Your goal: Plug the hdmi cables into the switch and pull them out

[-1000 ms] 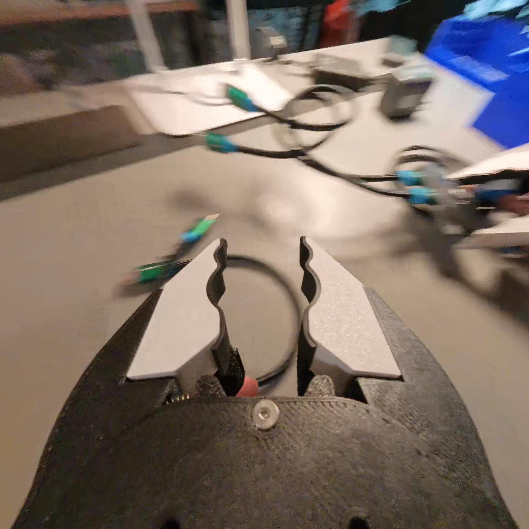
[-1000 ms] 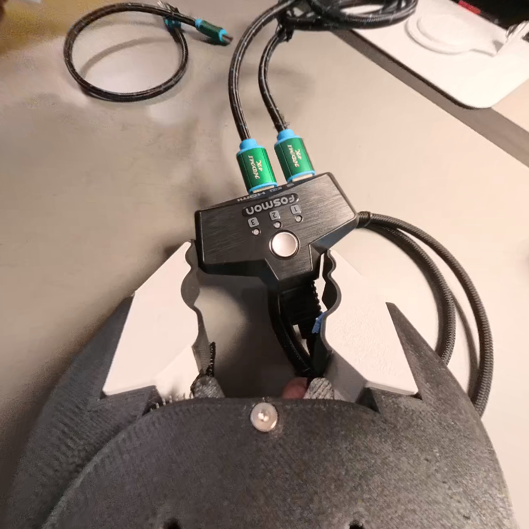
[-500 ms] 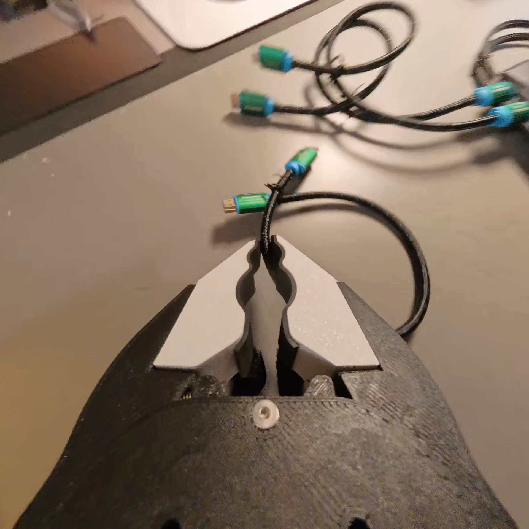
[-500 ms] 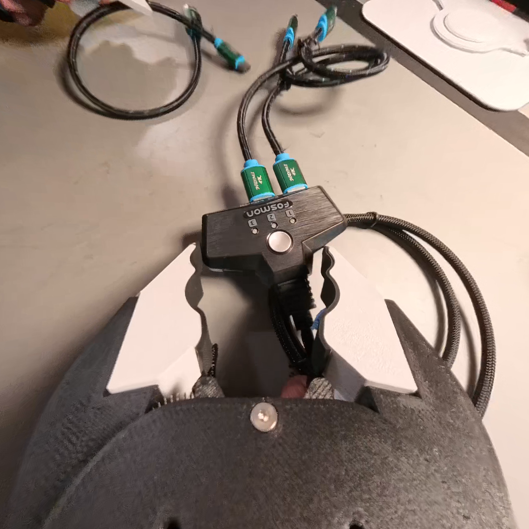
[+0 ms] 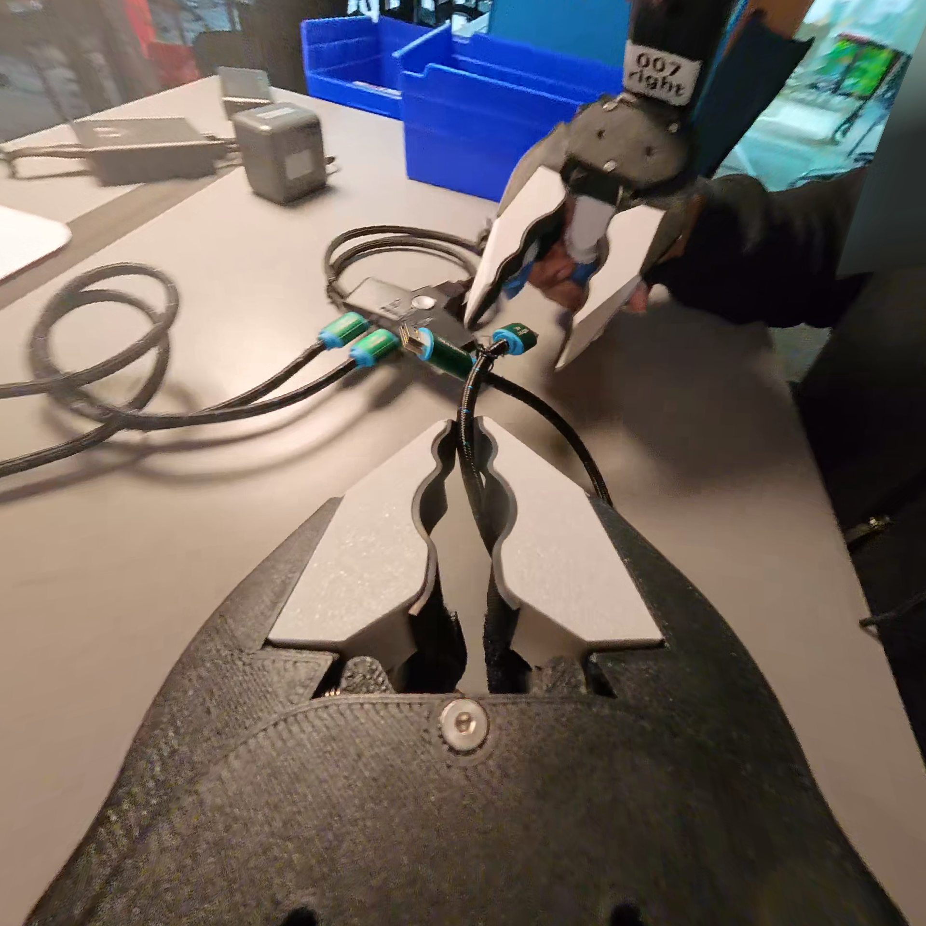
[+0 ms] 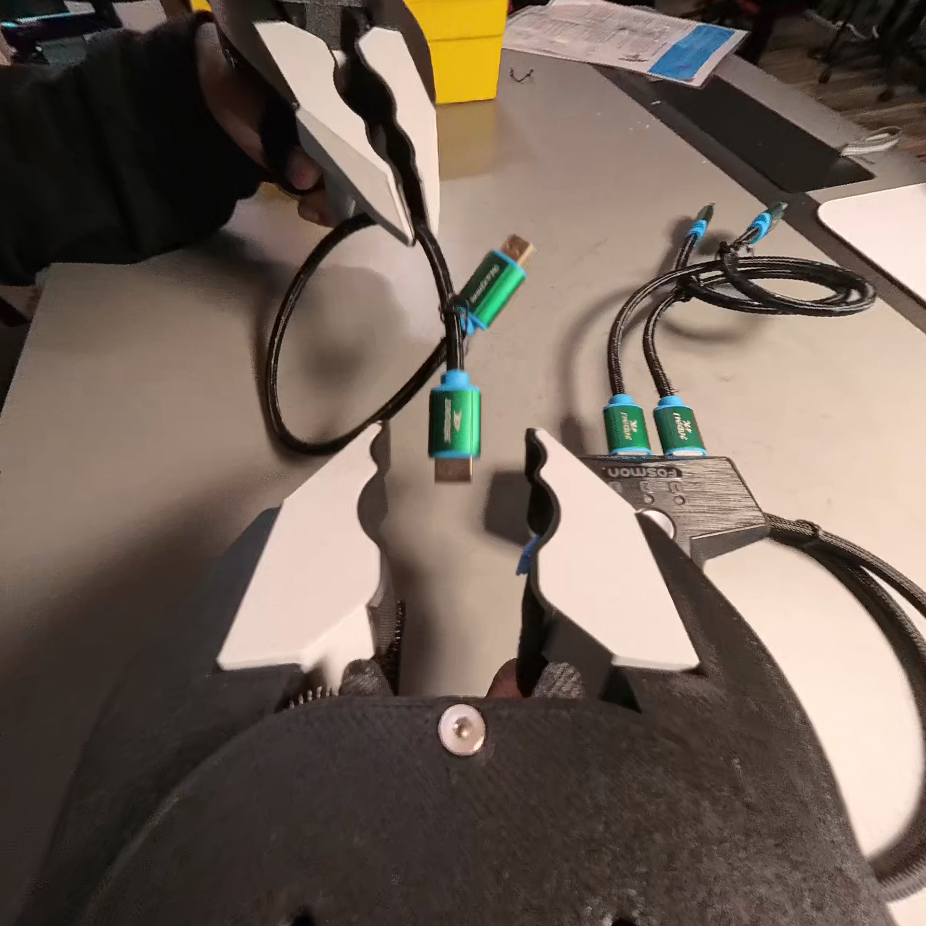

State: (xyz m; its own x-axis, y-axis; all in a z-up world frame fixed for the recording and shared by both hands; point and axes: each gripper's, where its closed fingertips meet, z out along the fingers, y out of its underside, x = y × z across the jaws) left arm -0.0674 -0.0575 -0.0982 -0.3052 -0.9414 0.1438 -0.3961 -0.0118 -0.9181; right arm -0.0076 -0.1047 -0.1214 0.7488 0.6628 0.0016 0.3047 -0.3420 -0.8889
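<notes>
Both tongs differ: left tongs (image 5: 463, 426) clamping the cable (image 6: 441, 280) now lifted; right tongs (image 6: 453, 441) apart, off the switch (image 6: 701, 491).

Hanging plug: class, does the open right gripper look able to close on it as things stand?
Probably yes. The hanging plug dangles just ahead of the open right gripper, nothing between them. The left gripper holds its cable above.

Blue bins (image 5: 481, 95), grey power brick (image 5: 280, 150), yellow box (image 6: 463, 55), papers (image 6: 621, 35)
</notes>
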